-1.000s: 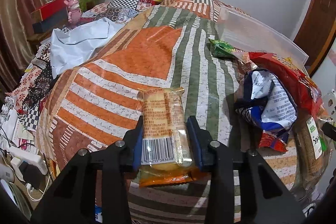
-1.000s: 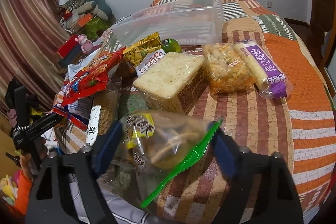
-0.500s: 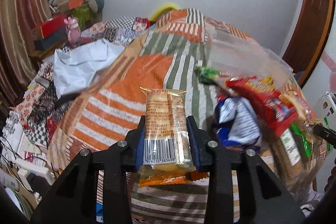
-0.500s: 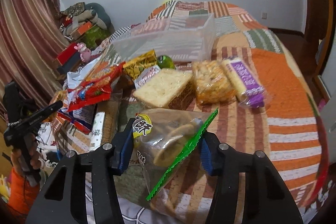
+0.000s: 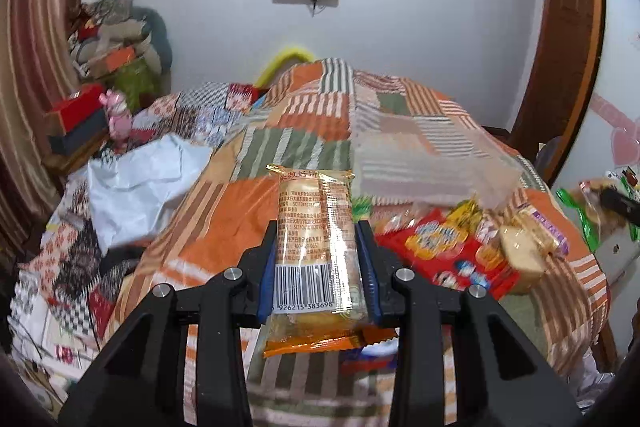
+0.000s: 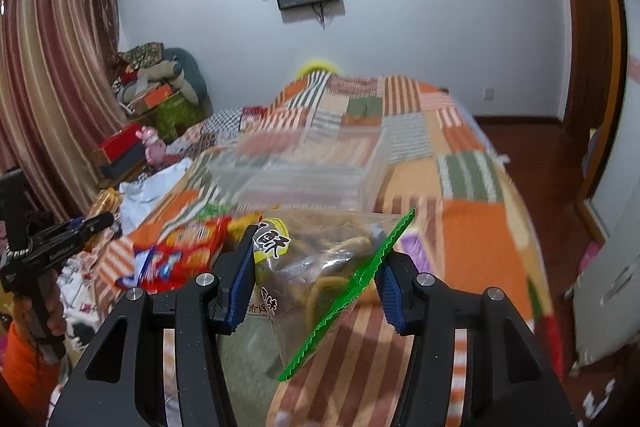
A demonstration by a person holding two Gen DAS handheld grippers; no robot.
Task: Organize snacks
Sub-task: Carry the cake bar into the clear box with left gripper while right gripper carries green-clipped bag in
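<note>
Fingers (image 5: pixel 267 279) either side of cracker packet (image 5: pixel 316 247)

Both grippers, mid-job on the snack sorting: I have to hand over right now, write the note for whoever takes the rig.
Left gripper: shut on the orange biscuit pack, held off the quilt.
Right gripper: shut on the clear cookie bag with the green serrated edge, also held up.
Clear plastic bin: farther up the quilt, looks empty, though blurred.
Loose near the bin: red snack bag, bread pack, others too blurred to name.
Done: two snacks picked up.
Left: likely put both in the bin, then collect the rest.
</note>
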